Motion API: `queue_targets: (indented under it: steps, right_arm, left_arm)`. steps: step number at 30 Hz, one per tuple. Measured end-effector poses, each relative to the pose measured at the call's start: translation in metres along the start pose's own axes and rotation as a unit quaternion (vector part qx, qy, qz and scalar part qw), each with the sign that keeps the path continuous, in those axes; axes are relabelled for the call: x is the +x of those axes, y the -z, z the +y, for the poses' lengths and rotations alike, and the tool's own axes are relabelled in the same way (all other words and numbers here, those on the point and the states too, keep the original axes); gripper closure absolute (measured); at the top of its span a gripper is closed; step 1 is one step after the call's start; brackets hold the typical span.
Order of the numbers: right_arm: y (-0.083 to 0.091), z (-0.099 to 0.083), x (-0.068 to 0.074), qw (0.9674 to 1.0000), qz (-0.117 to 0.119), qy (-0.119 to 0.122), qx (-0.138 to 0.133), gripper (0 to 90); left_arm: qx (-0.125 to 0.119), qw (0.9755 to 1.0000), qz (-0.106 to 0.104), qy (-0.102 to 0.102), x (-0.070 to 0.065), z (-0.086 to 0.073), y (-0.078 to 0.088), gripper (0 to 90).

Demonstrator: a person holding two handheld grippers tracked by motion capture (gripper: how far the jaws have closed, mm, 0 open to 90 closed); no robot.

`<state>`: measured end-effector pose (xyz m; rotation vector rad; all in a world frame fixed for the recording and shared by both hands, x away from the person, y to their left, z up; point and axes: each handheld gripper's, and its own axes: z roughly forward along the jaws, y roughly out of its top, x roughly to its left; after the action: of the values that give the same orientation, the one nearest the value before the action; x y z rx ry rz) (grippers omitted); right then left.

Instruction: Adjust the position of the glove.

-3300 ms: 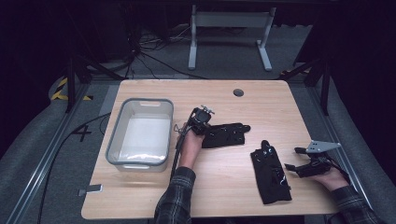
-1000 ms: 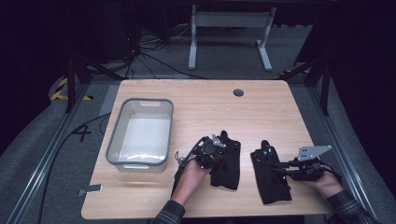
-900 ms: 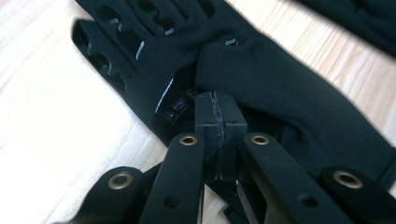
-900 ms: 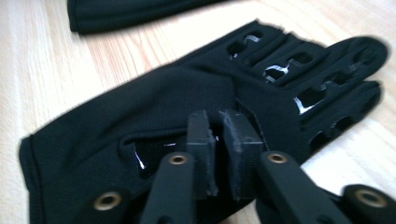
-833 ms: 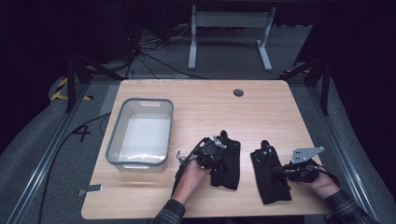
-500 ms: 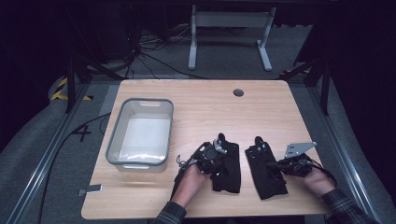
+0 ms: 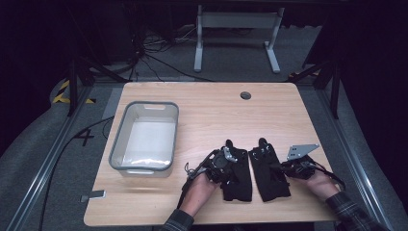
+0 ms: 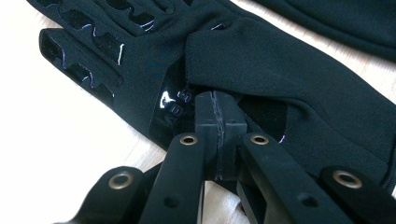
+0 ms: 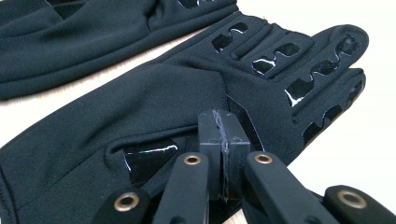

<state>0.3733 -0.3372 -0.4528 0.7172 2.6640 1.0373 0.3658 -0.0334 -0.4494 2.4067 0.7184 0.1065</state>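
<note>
I keep both jaws pinching fabric, left gripper [image 7: 226, 161] on left glove [image 7: 237, 177], right gripper [image 7: 293, 168] on right glove [image 7: 270, 174] at 3 o'clock, cuffs level on the bench [image 7: 207, 106].

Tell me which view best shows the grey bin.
The high view: the grey bin sits whole at the table's left, apparently empty. Both gripper views look closely at black gloves, giving nothing of it.
</note>
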Motion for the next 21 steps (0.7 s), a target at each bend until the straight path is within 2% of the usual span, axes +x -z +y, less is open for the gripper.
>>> queue_targets:
  steps: [13,16,18,21]
  right_arm:
    - [-0.004,0.004,0.006,0.9999,0.011,0.007,-0.004,89.4]
    - [0.000,0.004,0.005,0.9998,0.012,0.007,-0.015,89.3]
    - [0.004,0.004,0.004,0.9996,0.014,0.004,-0.025,89.3]
    - [0.011,0.002,0.004,0.9994,0.010,0.004,-0.032,89.1]
  left_arm:
    - [-0.003,1.0000,-0.006,-0.001,0.001,0.000,0.000,88.8]
    - [-0.009,1.0000,-0.001,-0.002,0.001,0.000,0.005,79.4]
    - [-0.020,0.9998,0.001,0.002,0.000,-0.002,0.010,76.8]
    - [-0.032,0.9992,0.014,0.018,0.002,-0.006,0.019,69.3]
